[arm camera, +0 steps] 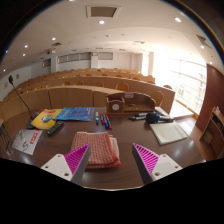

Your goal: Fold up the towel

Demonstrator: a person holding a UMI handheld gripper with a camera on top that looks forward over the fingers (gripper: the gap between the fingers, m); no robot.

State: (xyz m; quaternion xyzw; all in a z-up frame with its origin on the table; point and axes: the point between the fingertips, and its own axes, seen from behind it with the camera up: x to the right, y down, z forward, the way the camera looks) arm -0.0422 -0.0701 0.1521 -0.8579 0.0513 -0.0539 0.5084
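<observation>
A folded red-and-white checked towel [97,148] lies flat on the dark wooden table [130,135], just ahead of my left finger and partly behind its pink pad [76,158]. My gripper [111,163] is open and empty, raised a little above the table near its front edge. The right finger [146,158] stands over bare table, well apart from the towel.
Beyond the towel lie a blue cloth [73,114], a yellow packet [44,118], a white bag [28,139] and pens [103,120]. A wooden box [130,102], a dark object [155,117] and a white book [170,132] stand to the right. Rows of wooden benches fill the room behind.
</observation>
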